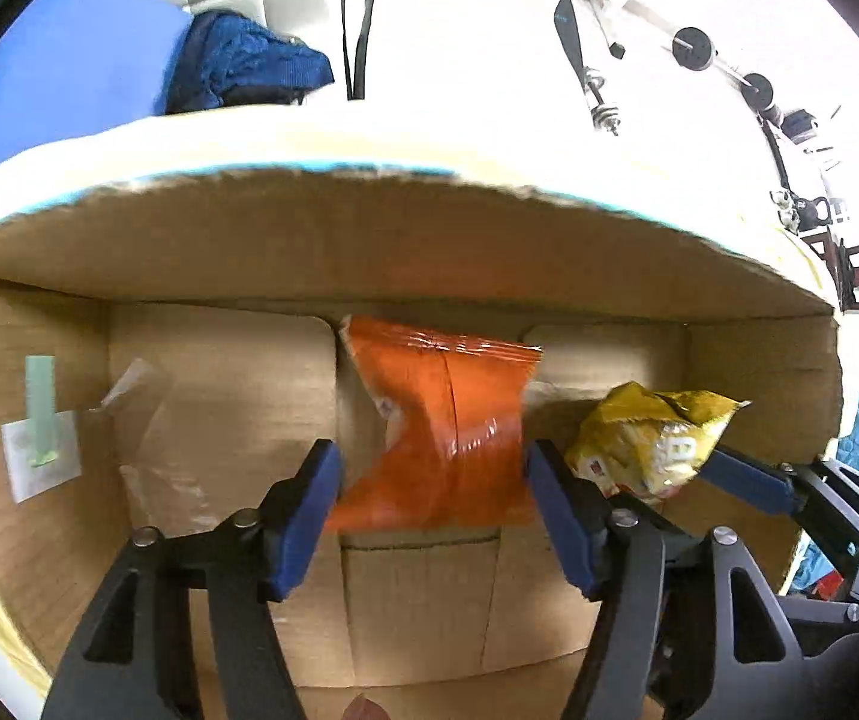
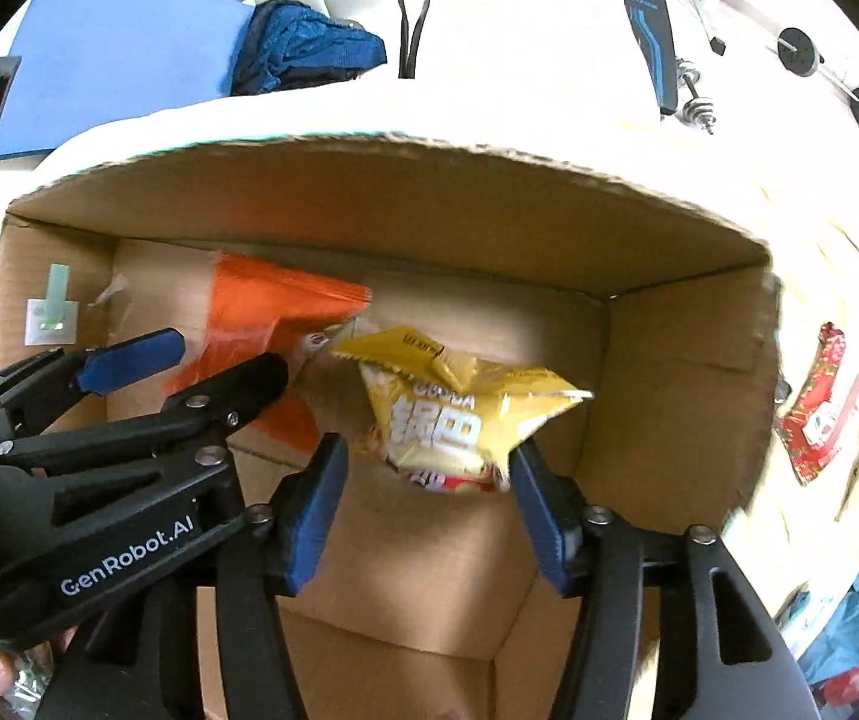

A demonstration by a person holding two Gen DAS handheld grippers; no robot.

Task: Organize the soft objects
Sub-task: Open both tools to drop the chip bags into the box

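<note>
Both grippers reach into an open cardboard box. My left gripper has its blue pads apart around an orange snack bag; the bag looks pinched at its waist, motion-blurred, in mid-air inside the box. My right gripper has its pads wide, with a crumpled yellow snack bag between and just past the tips, also blurred. The yellow bag shows in the left wrist view, the orange bag in the right wrist view, as does the box.
A red snack packet lies outside the box on the right, on a pale surface. A blue garment and a blue mat lie beyond the box. Gym weights stand at the far right.
</note>
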